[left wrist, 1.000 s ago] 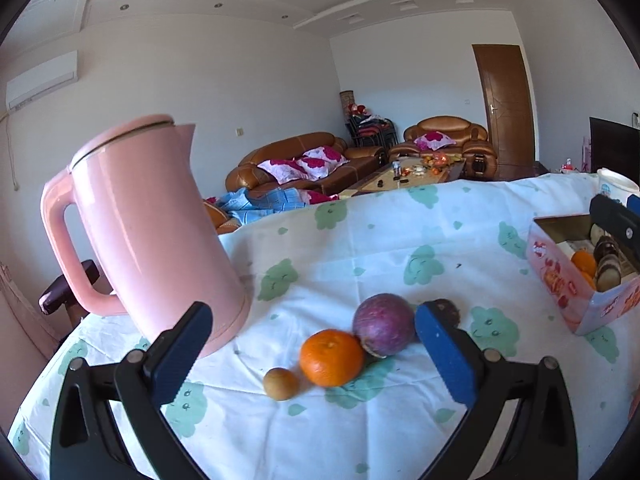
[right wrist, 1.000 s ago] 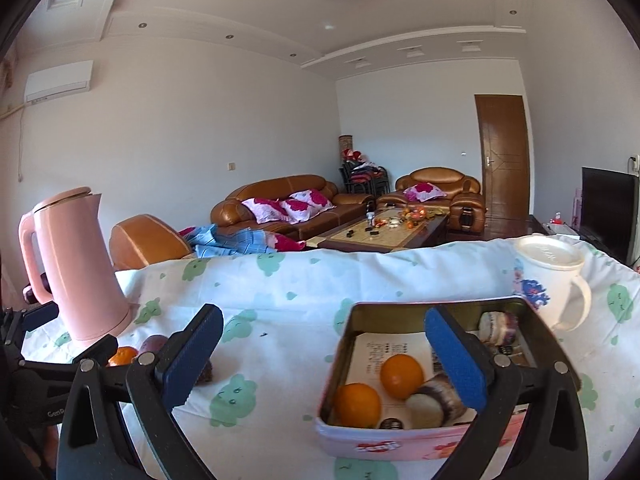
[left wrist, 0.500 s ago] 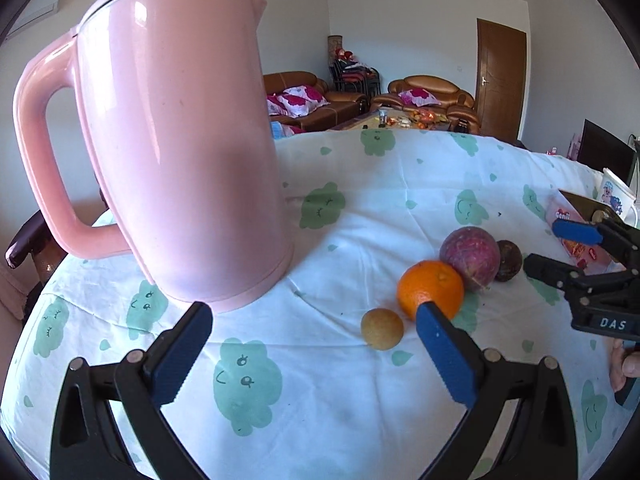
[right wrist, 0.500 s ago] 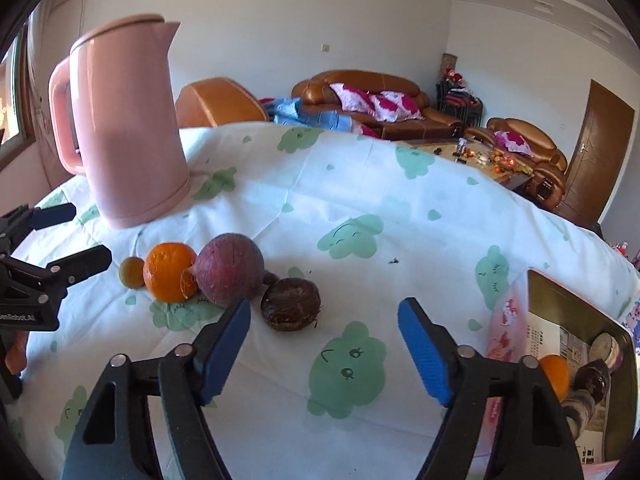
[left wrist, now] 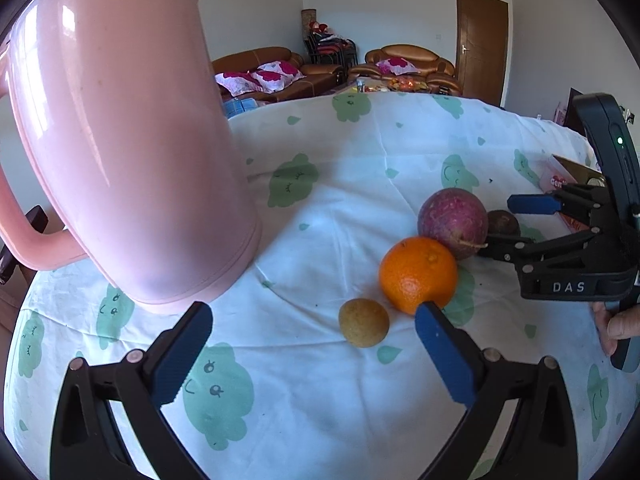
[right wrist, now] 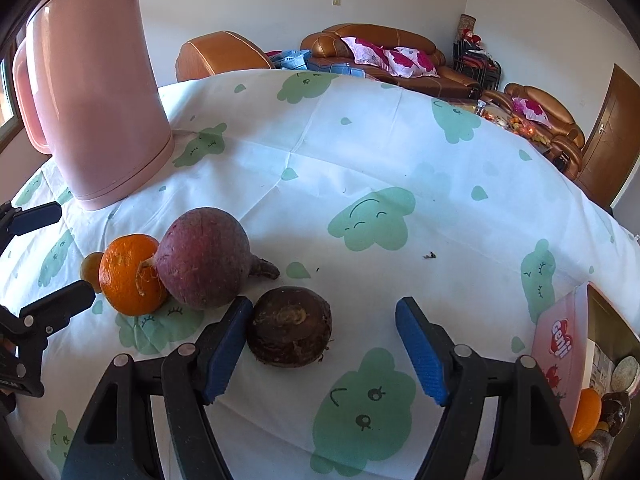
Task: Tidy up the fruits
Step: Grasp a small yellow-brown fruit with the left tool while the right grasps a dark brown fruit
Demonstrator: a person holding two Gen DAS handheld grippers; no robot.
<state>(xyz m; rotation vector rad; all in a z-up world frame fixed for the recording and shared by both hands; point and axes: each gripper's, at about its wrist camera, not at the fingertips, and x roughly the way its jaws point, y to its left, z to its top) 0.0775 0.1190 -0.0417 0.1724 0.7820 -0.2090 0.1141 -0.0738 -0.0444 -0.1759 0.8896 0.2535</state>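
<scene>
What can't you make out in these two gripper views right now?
- Pink kettle, left wrist view: top and handle cut off by the frame edge.
- Dark round fruit, left wrist view: mostly hidden behind the purple fruit and the right gripper.
- Pink box, right wrist view: contents cut off at the edge.

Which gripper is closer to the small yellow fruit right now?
Left. The left gripper is open right in front of the small yellow fruit; the right gripper brackets the dark brown fruit, past the orange.
</scene>
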